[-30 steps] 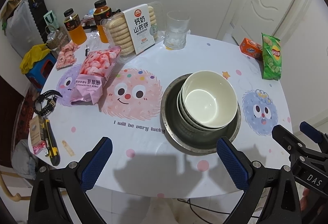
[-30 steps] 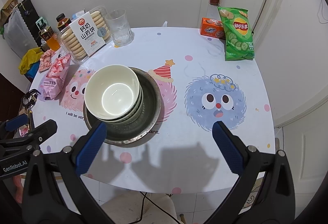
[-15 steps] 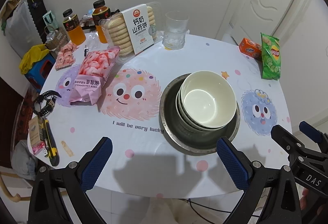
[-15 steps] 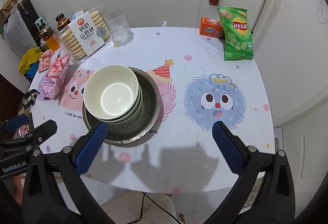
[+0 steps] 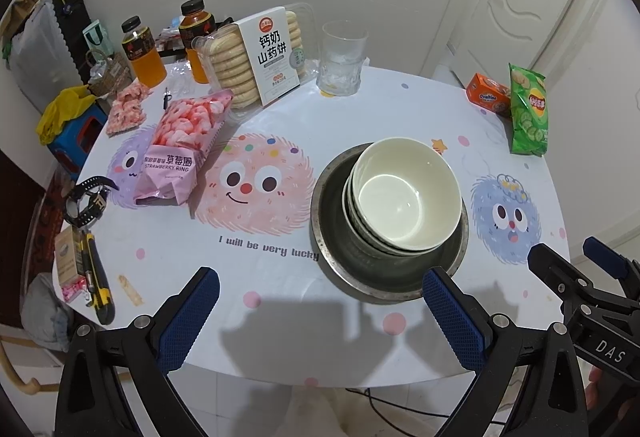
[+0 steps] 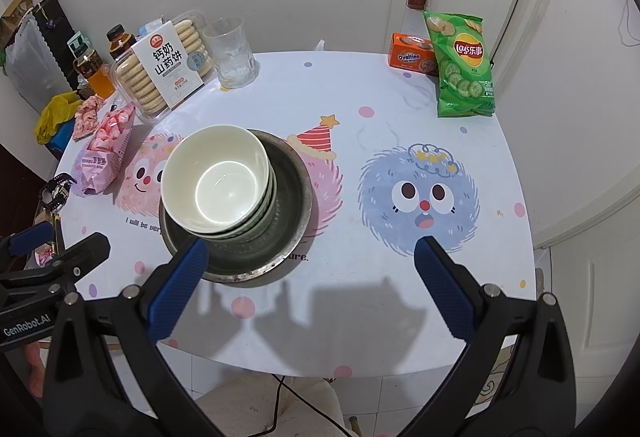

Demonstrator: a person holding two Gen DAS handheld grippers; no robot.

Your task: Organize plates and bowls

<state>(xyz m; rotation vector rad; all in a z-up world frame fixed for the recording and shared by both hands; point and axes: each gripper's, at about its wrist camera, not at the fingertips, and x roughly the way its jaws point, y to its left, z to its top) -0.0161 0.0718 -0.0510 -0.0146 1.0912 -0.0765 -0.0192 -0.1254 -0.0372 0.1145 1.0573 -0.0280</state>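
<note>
A stack of white bowls (image 5: 404, 193) sits inside a round metal plate (image 5: 332, 257) on the cartoon-print table; the stack also shows in the right wrist view (image 6: 218, 181) in the metal plate (image 6: 296, 197). My left gripper (image 5: 320, 289) is open and empty, held above the table's near edge, its right finger (image 5: 452, 317) just in front of the plate. My right gripper (image 6: 310, 277) is open and empty, its left finger (image 6: 180, 285) over the plate's near rim. Each gripper shows at the edge of the other's view.
A biscuit tray (image 5: 256, 57), a glass (image 5: 342, 57), two juice bottles (image 5: 142, 51) and a pink snack bag (image 5: 180, 145) stand at the back left. A green chip bag (image 6: 460, 65) and an orange box (image 6: 412, 55) lie at the back right. A utility knife (image 5: 96, 277) lies at the left edge.
Both grippers have shifted very slightly; the bowls and plate have not moved.
</note>
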